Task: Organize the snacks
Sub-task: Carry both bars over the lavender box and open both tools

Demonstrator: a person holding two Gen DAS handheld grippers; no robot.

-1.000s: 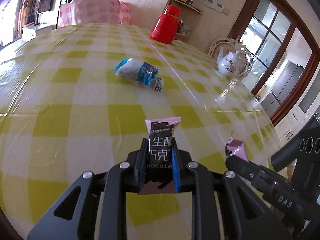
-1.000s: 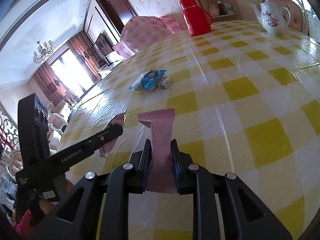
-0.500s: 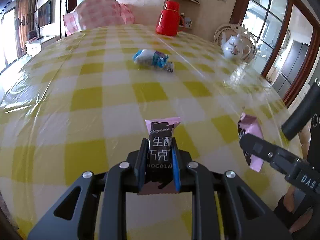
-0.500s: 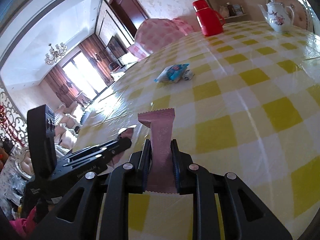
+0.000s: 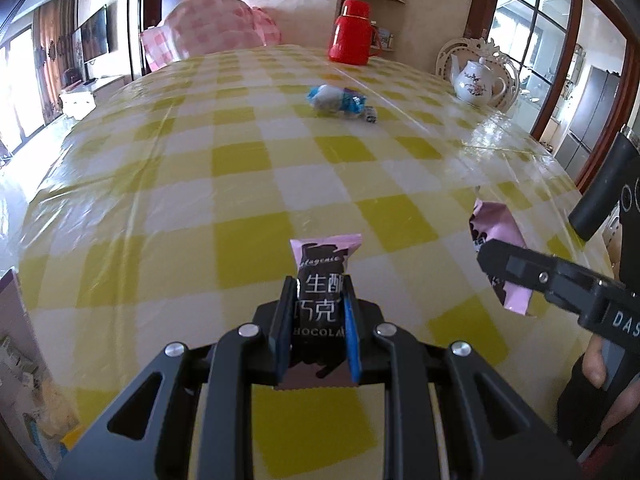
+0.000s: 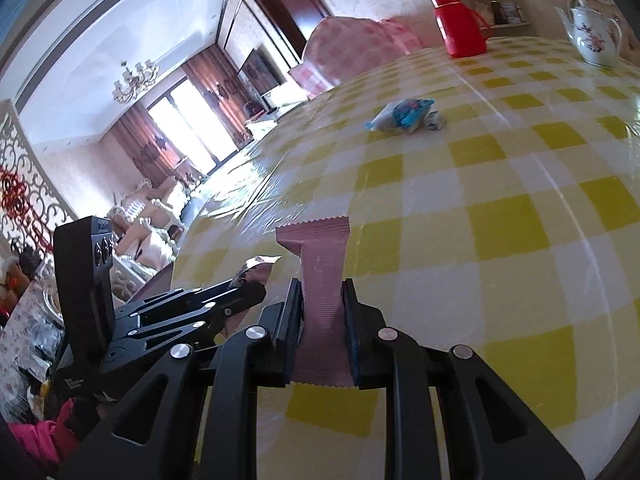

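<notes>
Snacks on the checked table (image 5: pixel 248 168): blue packet (image 5: pixel 336 98) lies far off. Left gripper (image 5: pixel 318 320) is clamped on a chocolate packet (image 5: pixel 322 276); right gripper (image 6: pixel 322 312) pinches a pink packet (image 6: pixel 320 264). Both packets look light, soft and crinkly, best gripped mid-body.
</notes>
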